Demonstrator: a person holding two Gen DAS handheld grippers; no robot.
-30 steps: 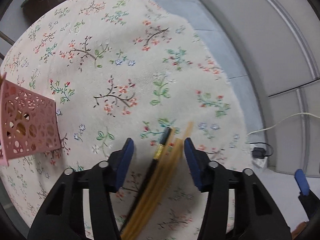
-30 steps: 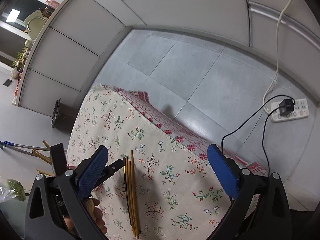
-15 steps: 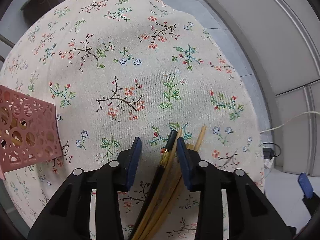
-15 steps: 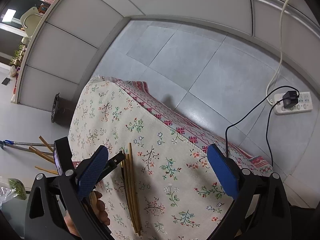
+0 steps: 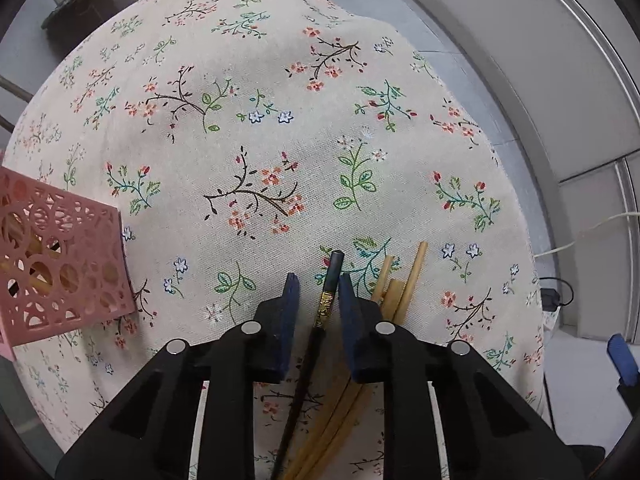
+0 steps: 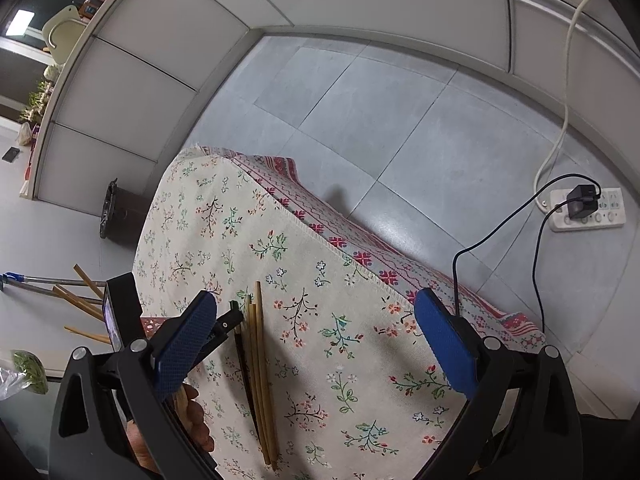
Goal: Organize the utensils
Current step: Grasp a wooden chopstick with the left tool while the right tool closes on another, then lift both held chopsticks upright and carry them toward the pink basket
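Observation:
A black chopstick (image 5: 333,268) with a gold band lies on the floral tablecloth (image 5: 256,152) beside several bamboo chopsticks (image 5: 412,272). My left gripper (image 5: 318,292) points straight down over them. Its jaws are closing, with only the black chopstick between the blue pads and a gap still showing on the left side. The bamboo ones lie outside the right finger. A pink perforated holder (image 5: 60,264) stands at the left. In the right wrist view the chopsticks (image 6: 260,368) lie below my right gripper (image 6: 316,340), which is wide open and holds nothing.
The table's edge (image 6: 360,256) with its red-patterned hem drops to a grey tiled floor. A power strip (image 6: 586,210) with a black cable lies on the floor at the right. A dark bin (image 6: 116,210) stands beyond the far corner. A person's hand (image 6: 196,420) shows at lower left.
The left jaws have narrowed from straddling the whole bundle to bracketing only the black chopstick; the bamboo ones now sit outside the right finger. The right gripper has stayed open and still.

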